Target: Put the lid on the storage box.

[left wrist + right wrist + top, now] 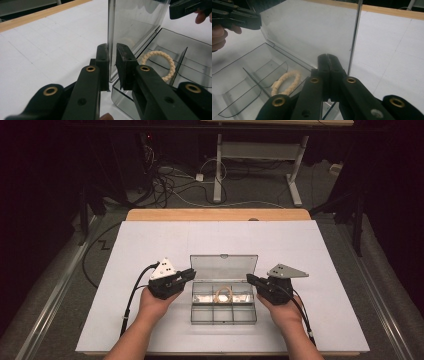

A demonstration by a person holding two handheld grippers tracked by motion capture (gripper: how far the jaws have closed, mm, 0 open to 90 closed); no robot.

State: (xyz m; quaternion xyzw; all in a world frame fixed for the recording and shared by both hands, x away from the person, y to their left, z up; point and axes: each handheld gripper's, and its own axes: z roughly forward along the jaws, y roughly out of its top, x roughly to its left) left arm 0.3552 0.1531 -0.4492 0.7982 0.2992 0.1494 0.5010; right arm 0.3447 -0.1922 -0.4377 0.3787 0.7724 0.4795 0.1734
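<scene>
My left gripper (113,67) sits at the left end of the clear plastic compartment box (223,312), and its jaws stand on either side of the upright lid's (136,23) near edge. A narrow gap shows between the pads, with the edge of the lid in it; I cannot tell whether the pads press on the plastic or merely flank it. From above, that same gripper (187,274) points right toward the lid's left side, my hand wrapped round its body.

My right gripper (328,61) has its jaws pressed flat together with nothing between them. Their tips sit just in front of the lid's (312,32) right edge, and from above that gripper (251,279) points left at the right end of the box.

Just beyond both sets of jaws, a cream braided ring (224,294) lies flat in the middle compartment of the back row, between thin clear dividers. The lid (224,267) stands open, raised from the back wall of the box.

The box rests near the front of a white tabletop (150,240), whose far edge is a strip of bare wood (215,214). Past it, cables (165,182) trail over the floor beside a white table frame (260,150).
</scene>
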